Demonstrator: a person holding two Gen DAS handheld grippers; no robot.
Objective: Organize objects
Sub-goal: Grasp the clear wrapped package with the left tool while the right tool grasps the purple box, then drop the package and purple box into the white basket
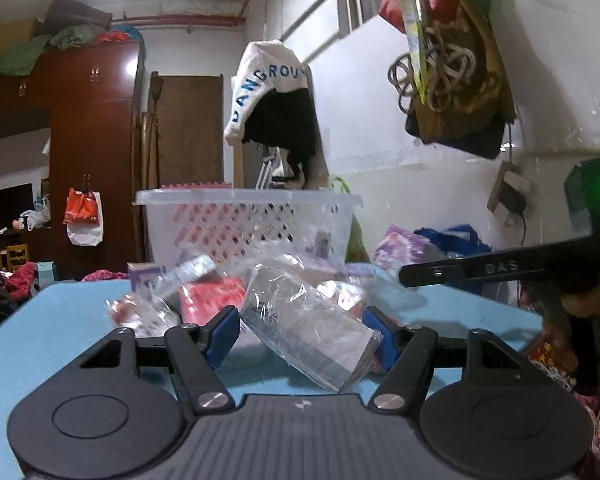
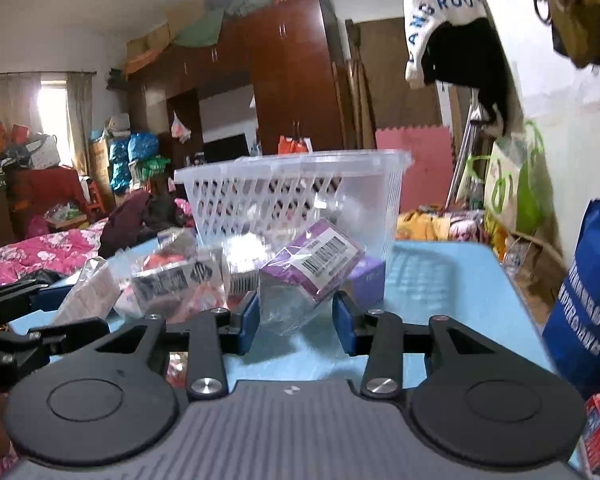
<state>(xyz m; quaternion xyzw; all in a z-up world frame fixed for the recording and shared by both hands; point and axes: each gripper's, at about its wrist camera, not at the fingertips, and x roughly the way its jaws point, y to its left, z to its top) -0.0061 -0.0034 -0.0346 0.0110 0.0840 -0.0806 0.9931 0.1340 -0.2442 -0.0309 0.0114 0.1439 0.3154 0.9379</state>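
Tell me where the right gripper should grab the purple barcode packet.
Grip the purple packet across its clear wrapped lower end, coming straight in from the near side. That end tilts down toward the right gripper and already sits between the open fingers, narrower than their gap. The basket behind blocks a far approach.

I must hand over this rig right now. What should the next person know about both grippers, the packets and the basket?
Left gripper: open, jaws on either side of a clear-wrapped packet, not closed on it.
Right gripper: open, jaws around the clear wrap of a purple packet, no grip yet.
Things: the wrapped packets lie in a heap on the blue table, in front of the clear basket.
Done: no packet can be seen inside the basket, though its contents are hard to judge.
Left: close on a packet, lift it into the basket, repeat for the heap.
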